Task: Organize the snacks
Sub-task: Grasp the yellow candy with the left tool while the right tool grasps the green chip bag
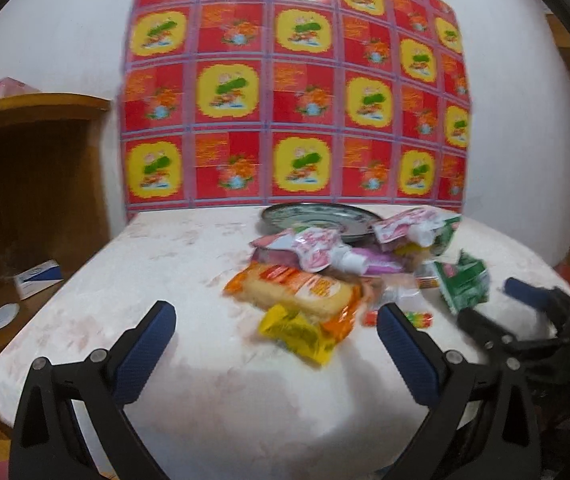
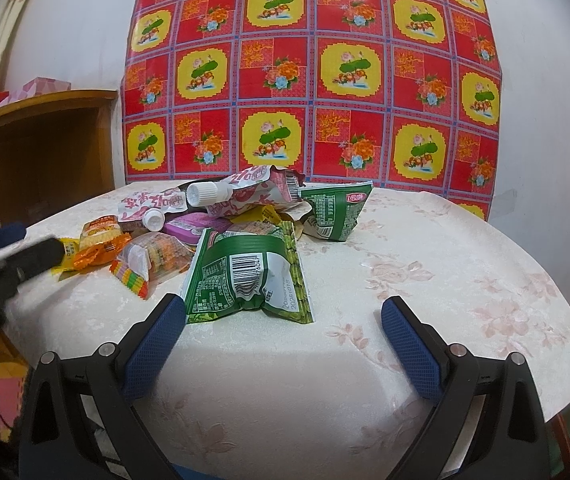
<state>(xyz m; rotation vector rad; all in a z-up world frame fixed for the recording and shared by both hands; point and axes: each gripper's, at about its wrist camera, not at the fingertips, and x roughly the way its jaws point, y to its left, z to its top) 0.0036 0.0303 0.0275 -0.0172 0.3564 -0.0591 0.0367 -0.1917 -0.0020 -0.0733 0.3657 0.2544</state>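
Spreading wide, each empty claw, left claw and right claw, faces two green packets at 12 o'clock on the surface.

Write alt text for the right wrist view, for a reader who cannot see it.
The open right claw hovers empty over a table with a pale floral cloth, facing a green snack packet at the near edge of a snack pile. Behind it lie white-capped pouches, a second green packet and orange wrappers; the left claw enters at the left.

White wall, patterned red cloth, wooden shelf.
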